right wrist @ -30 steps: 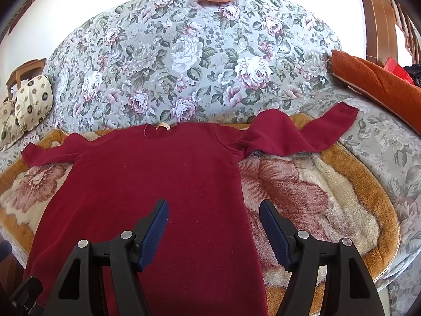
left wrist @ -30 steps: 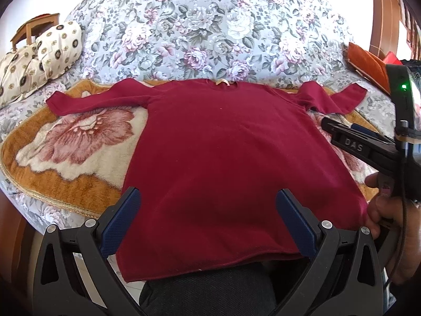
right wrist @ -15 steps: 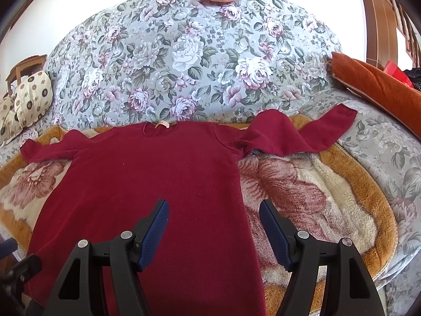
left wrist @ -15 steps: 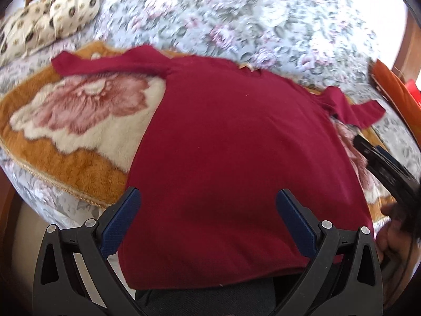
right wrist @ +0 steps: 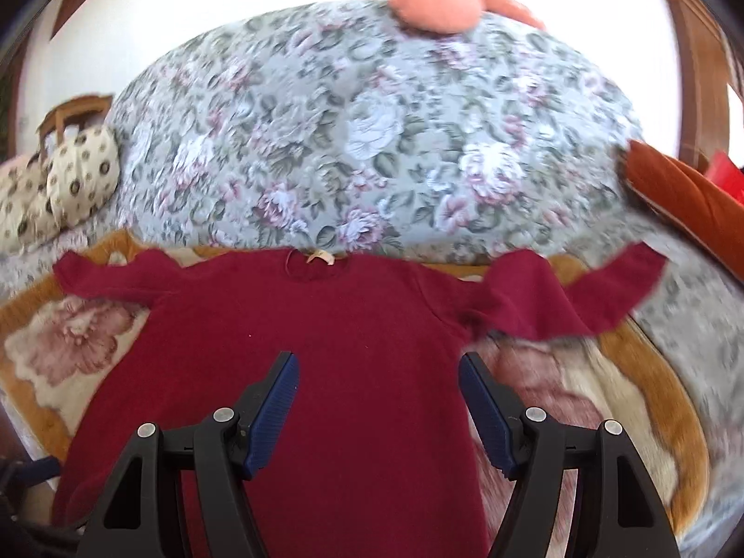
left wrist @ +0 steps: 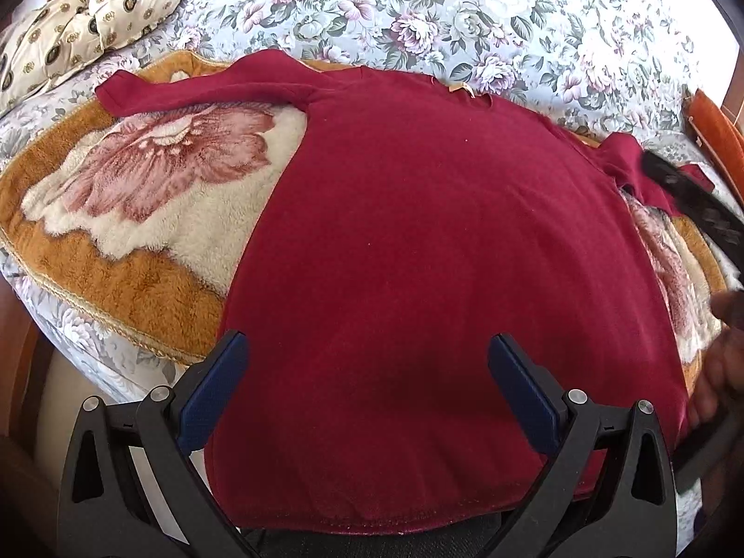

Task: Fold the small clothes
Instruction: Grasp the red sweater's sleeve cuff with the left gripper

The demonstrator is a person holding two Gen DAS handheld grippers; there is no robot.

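A dark red long-sleeved top lies flat on a plush flower-pattern blanket, sleeves spread left and right, neck label at the far side. My left gripper is open and empty above the lower part of the top, near its hem. My right gripper is open and empty above the top's right half, its right finger near the side seam. The right gripper also shows as a black shape at the right edge of the left wrist view, with the hand holding it below.
The blanket lies on a sofa with floral upholstery. A cream patterned cushion is at far left, an orange cushion at the right, a peach cushion on the backrest. The sofa's front edge is close below the hem.
The left gripper has tilted down and moved closer over the top's lower part. The right gripper has shifted left and is blurred by motion. Both stay open; the top has not moved.
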